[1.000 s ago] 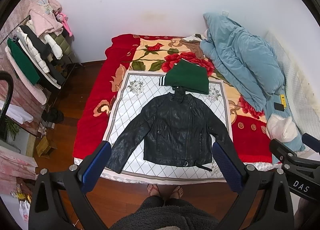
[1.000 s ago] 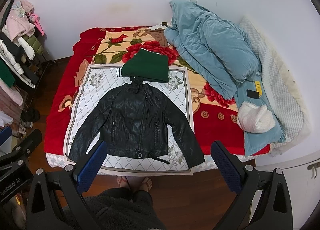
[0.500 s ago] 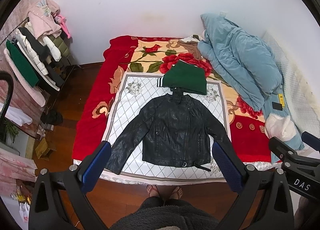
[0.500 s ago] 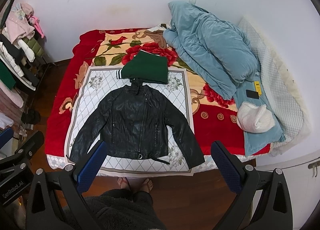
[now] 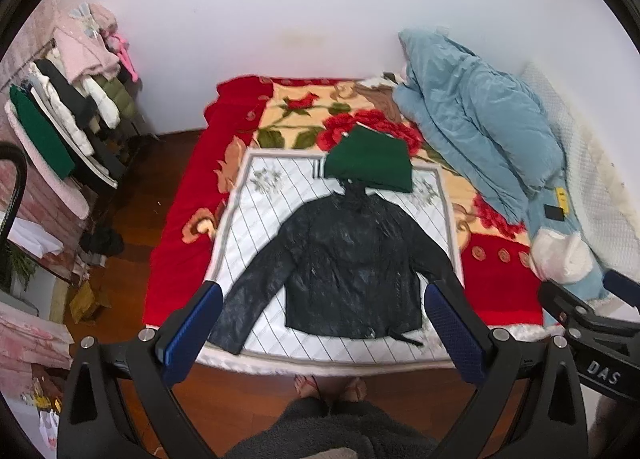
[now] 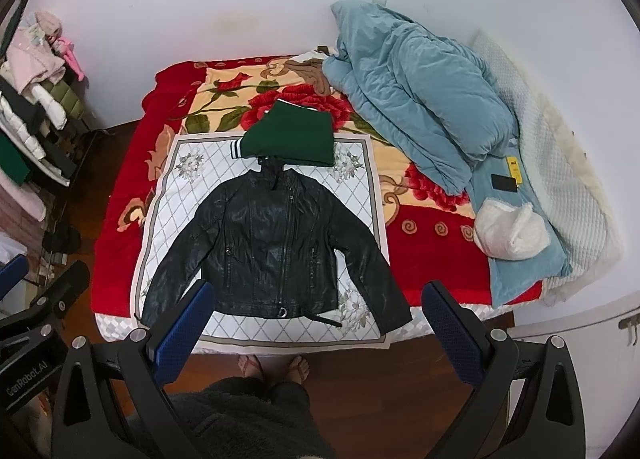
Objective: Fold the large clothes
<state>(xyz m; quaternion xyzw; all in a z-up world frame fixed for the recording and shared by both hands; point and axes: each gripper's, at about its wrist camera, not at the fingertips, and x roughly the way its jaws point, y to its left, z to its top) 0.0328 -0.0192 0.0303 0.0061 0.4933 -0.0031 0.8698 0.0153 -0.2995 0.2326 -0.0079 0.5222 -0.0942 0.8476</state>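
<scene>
A black leather jacket (image 5: 352,259) lies flat, front up, sleeves spread, on a white patterned cloth (image 5: 256,211) on the bed; it also shows in the right wrist view (image 6: 272,243). A folded green garment (image 5: 370,165) sits just beyond its collar, also seen in the right wrist view (image 6: 292,137). My left gripper (image 5: 324,329) is open and empty, held high above the bed's near edge. My right gripper (image 6: 316,329) is open and empty, beside it at the same height.
A blue quilt (image 6: 416,95) is heaped at the bed's right, with a white bundle (image 6: 510,233) and a phone (image 6: 504,182) near it. A rack of clothes (image 5: 60,119) stands at the left. The person's feet (image 6: 276,367) stand on the wooden floor at the bed's foot.
Both views have drifted slightly; the bed and jacket sit a little lower in frame. Nothing on the bed has moved and both grippers stay open.
</scene>
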